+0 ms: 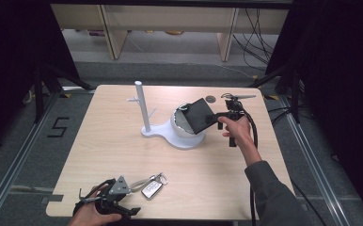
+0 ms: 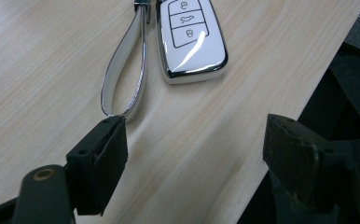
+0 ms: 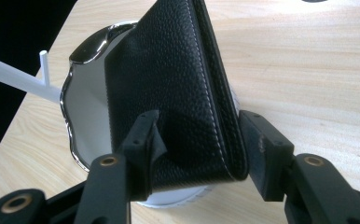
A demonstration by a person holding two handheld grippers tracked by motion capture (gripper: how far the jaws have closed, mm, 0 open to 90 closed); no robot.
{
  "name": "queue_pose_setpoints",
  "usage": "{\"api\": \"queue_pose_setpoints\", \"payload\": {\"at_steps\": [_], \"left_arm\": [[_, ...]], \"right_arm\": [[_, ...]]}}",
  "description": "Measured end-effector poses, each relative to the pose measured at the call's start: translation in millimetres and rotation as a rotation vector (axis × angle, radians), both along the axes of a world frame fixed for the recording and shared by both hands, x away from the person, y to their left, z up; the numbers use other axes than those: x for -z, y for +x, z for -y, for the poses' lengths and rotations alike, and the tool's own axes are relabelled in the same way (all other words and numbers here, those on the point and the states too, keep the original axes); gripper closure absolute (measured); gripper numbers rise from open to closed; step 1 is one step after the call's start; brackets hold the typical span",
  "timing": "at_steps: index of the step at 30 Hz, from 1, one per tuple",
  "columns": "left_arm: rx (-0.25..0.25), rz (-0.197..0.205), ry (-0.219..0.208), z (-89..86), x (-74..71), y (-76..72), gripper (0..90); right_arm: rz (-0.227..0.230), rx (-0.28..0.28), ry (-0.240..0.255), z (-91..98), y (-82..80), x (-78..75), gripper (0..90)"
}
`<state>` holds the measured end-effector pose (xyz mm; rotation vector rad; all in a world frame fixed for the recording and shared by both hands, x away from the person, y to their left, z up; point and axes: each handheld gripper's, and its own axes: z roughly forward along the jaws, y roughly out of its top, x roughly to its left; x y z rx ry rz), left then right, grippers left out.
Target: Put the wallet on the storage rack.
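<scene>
A black leather wallet leans tilted over a white bowl with a chrome rim, its lower end inside the bowl. My right gripper comes in from the right, shut on the wallet's folded edge. In the right gripper view both pads touch the wallet above the bowl. My left gripper rests at the table's front left edge, open, with nothing between its jaws. A white key fob with a strap loop lies just ahead of it. In the left gripper view the fob and strap lie beyond the gripper.
The bowl sits on a white stand with an upright post bearing short pegs. A small dark disc lies near the table's far edge. The table's front edge runs under my left gripper's right jaw.
</scene>
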<state>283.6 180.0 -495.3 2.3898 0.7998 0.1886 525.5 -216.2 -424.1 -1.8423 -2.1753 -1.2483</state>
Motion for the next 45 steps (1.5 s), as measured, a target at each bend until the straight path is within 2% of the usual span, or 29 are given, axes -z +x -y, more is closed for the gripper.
{"api": "queue_pose_setpoints", "payload": {"at_steps": [6, 7, 9, 10, 13, 15, 16, 18, 19, 22, 24, 25, 26, 27, 29, 30, 31, 32, 33, 34, 35, 36, 37, 38, 39, 40, 41, 43, 45], "left_arm": [[0.009, 0.006, 0.001, 0.5, -0.7, -0.5, 21.9], [0.016, 0.003, 0.002, 0.4, -0.9, -0.4, 21.9], [0.012, 0.003, 0.001, 0.5, -0.5, -0.3, 21.9], [0.013, 0.003, 0.002, 0.4, -0.4, -0.4, 21.9], [0.014, 0.000, 0.012, 0.4, -1.4, -0.7, 21.9], [0.011, 0.003, 0.000, 0.8, -0.6, -0.5, 21.9], [0.012, 0.004, 0.001, 0.8, -0.6, -0.5, 21.9], [0.006, 0.008, 0.005, 0.9, -0.8, -0.6, 21.9], [0.006, 0.007, 0.000, 1.1, -1.0, -1.3, 21.9], [0.011, 0.008, 0.004, 0.8, -2.8, -1.6, 21.9], [0.012, 0.011, -0.006, 0.7, -2.9, -1.5, 21.9], [0.009, 0.018, 0.003, 0.2, -3.4, -1.0, 21.9], [0.003, 0.016, -0.003, 0.5, -3.8, -1.4, 21.9], [-0.007, 0.016, -0.026, 1.5, -3.6, -2.3, 21.9], [0.002, 0.021, -0.010, 0.4, -5.3, -1.7, 21.9], [0.001, 0.020, -0.011, 0.5, -5.6, -1.7, 21.9], [0.000, 0.019, -0.007, 0.7, -6.1, -1.7, 21.9], [0.001, 0.021, -0.013, 0.8, -5.6, -1.5, 21.9], [-0.002, 0.021, -0.014, 1.0, -5.5, -1.5, 21.9], [-0.003, 0.021, -0.015, 1.1, -5.4, -1.4, 21.9], [-0.004, 0.022, -0.015, 1.1, -5.4, -1.3, 21.9], [-0.004, 0.024, -0.016, 1.0, -5.3, -1.3, 21.9], [-0.012, 0.019, -0.017, 1.2, -5.6, -1.5, 21.9], [-0.023, 0.018, -0.033, 1.8, -4.9, -1.9, 21.9], [-0.022, 0.019, -0.033, 1.7, -5.4, -1.9, 21.9], [-0.023, 0.021, -0.034, 1.8, -5.7, -1.9, 21.8], [-0.022, 0.024, -0.033, 1.9, -6.1, -1.7, 21.8], [-0.027, 0.024, -0.036, 2.4, -6.4, -1.8, 21.8], [-0.022, 0.029, -0.028, 2.5, -7.0, -1.5, 21.6]], "right_arm": [[-0.017, -0.007, 0.008, 5.8, -1.8, 1.7, 50.8], [-0.062, 0.013, 0.039, 4.1, -3.6, 0.4, 50.8], [-0.050, 0.009, 0.026, 6.8, -4.0, 2.2, 50.6], [-0.018, -0.007, 0.007, 10.1, -2.9, 4.0, 50.4], [-0.015, -0.010, 0.020, 14.0, -3.8, 5.5, 50.1], [-0.046, 0.002, 0.050, 12.3, -6.0, 4.9, 50.2], [-0.016, -0.014, 0.026, 14.5, -5.4, 6.0, 50.1], [-0.009, -0.012, 0.022, 16.0, -5.3, 6.7, 47.2], [-0.025, 0.000, 0.028, 16.6, -5.7, 6.1, 45.3], [-0.005, -0.004, 0.028, 21.8, -6.9, 5.1, 41.4], [-0.026, 0.020, 0.053, 23.9, -11.0, 0.4, 40.3], [0.016, 0.001, 0.024, 28.2, -11.8, 0.0, 39.4], [-0.007, 0.024, 0.037, 27.8, -15.3, -3.6, 38.9], [0.006, 0.017, 0.032, 29.9, -18.0, -5.7, 38.8], [0.013, 0.016, 0.034, 33.1, -24.1, -9.6, 37.7], [0.041, 0.010, 0.023, 36.1, -26.3, -9.7, 37.2], [0.024, 0.018, 0.037, 37.1, -30.2, -11.5, 36.3], [0.064, 0.004, 0.009, 41.0, -33.0, -10.7, 36.1], [0.077, -0.005, -0.005, 42.9, -35.5, -10.7, 35.9], [0.042, 0.011, 0.012, 42.2, -40.6, -12.1, 35.2], [0.088, -0.008, -0.017, 45.5, -43.3, -10.4, 34.6], [0.053, 0.008, -0.004, 44.3, -49.3, -11.5, 34.5], [0.088, -0.015, -0.026, 46.9, -52.9, -9.8, 34.5], [0.067, 0.002, -0.011, 45.7, -59.4, -10.1, 34.4], [0.111, -0.032, -0.047, 50.1, -61.9, -7.1, 34.4], [0.128, -0.046, -0.056, 52.0, -65.8, -5.1, 34.2], [0.087, -0.019, -0.031, 49.9, -72.6, -5.3, 33.9], [0.128, -0.040, -0.056, 53.8, -79.1, -0.3, 33.5], [0.142, -0.059, -0.053, 55.7, -86.5, 3.2, 33.1]]}}
